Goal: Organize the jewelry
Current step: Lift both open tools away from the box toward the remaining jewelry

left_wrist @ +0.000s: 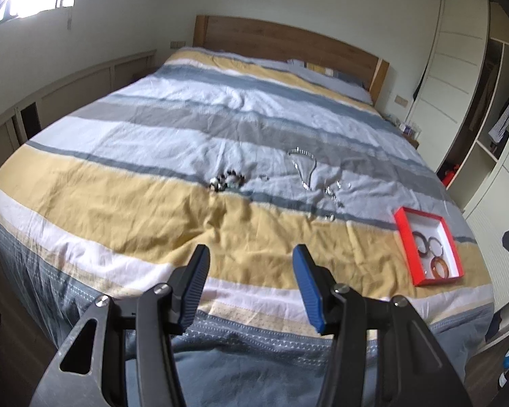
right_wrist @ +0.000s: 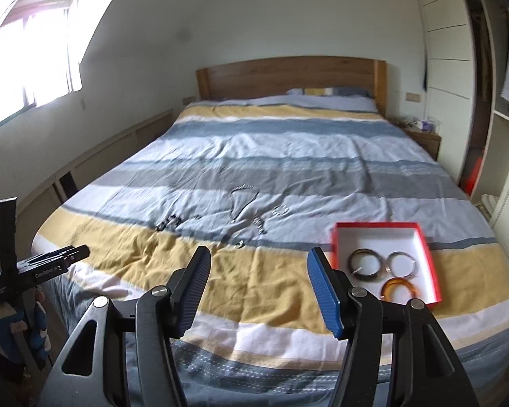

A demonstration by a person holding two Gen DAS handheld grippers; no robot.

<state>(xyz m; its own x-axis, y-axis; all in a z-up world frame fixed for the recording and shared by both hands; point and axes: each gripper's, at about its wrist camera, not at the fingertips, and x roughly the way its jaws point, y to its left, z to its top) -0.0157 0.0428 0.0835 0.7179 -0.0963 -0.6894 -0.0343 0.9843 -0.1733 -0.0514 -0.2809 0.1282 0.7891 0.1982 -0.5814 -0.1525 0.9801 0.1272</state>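
The red box (right_wrist: 420,237) sits on the striped duvet (right_wrist: 152,257) near the foot of the bed, at about two o'clock from the right gripper (right_wrist: 258,291). Three bangles (right_wrist: 364,264) already lie inside it, so it probably serves as the collection tray. Loose pieces remain scattered on the blue stripe around twelve o'clock: a beaded bracelet (left_wrist: 227,181), a silver necklace (left_wrist: 303,166) and small chains (left_wrist: 334,193), likely spread apart for easy single picks. The left gripper (left_wrist: 251,290) hovers above the yellow band with its jaws wide, holding and touching nothing. The right gripper's jaws stand apart too, empty, clear of box and bedding.
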